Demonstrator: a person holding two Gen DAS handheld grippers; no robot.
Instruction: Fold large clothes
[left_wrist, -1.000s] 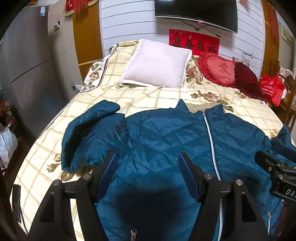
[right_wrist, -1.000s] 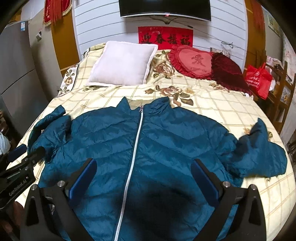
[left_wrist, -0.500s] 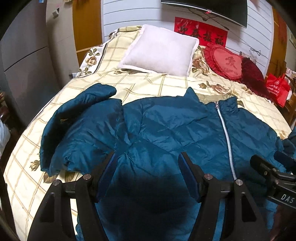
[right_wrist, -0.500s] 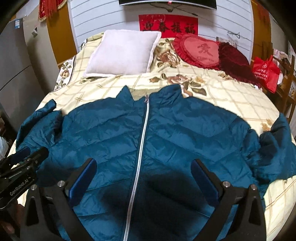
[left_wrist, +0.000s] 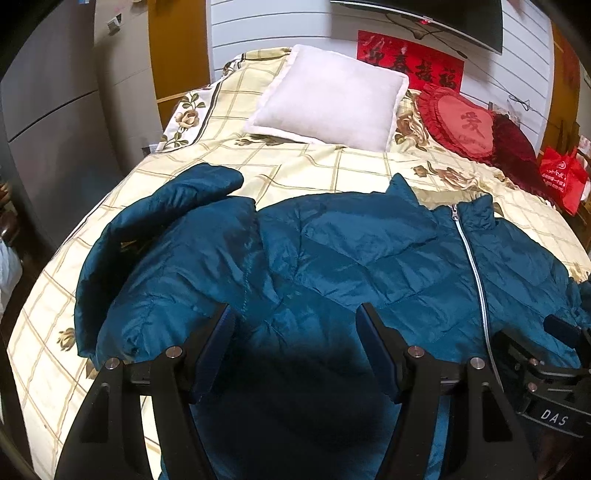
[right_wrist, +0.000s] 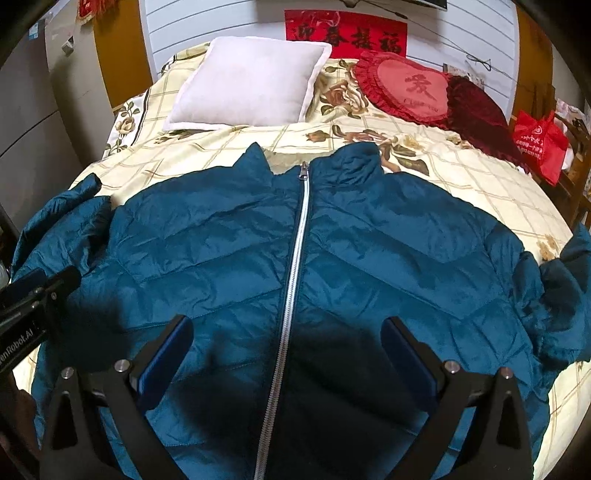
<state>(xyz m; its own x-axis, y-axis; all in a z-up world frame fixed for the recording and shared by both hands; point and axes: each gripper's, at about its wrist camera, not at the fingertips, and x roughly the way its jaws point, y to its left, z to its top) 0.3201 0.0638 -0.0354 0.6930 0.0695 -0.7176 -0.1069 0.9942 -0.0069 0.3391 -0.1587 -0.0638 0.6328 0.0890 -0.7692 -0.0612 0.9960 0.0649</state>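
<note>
A teal quilted jacket (left_wrist: 351, 258) lies front up on the bed, zipped with a white zipper (right_wrist: 295, 258); it also shows in the right wrist view (right_wrist: 388, 251). Its left sleeve (left_wrist: 166, 229) is bunched toward the bed's left edge, its right sleeve (right_wrist: 561, 295) crumpled at the right edge. My left gripper (left_wrist: 295, 332) is open and empty, low over the jacket's left half. My right gripper (right_wrist: 288, 343) is open and empty over the zipper near the lower chest. Each gripper's body shows at the edge of the other's view.
The bed has a cream checked floral cover (left_wrist: 295, 170). A white pillow (left_wrist: 332, 96), a red heart cushion (right_wrist: 410, 88) and a dark red cushion (right_wrist: 476, 110) lie at the head. A red bag (right_wrist: 539, 144) hangs at the right. Grey cabinets (left_wrist: 55, 110) stand left.
Both grippers have moved forward and lower over the jacket, which now fills more of each view. Both stay open and empty. The jacket itself has not moved.
</note>
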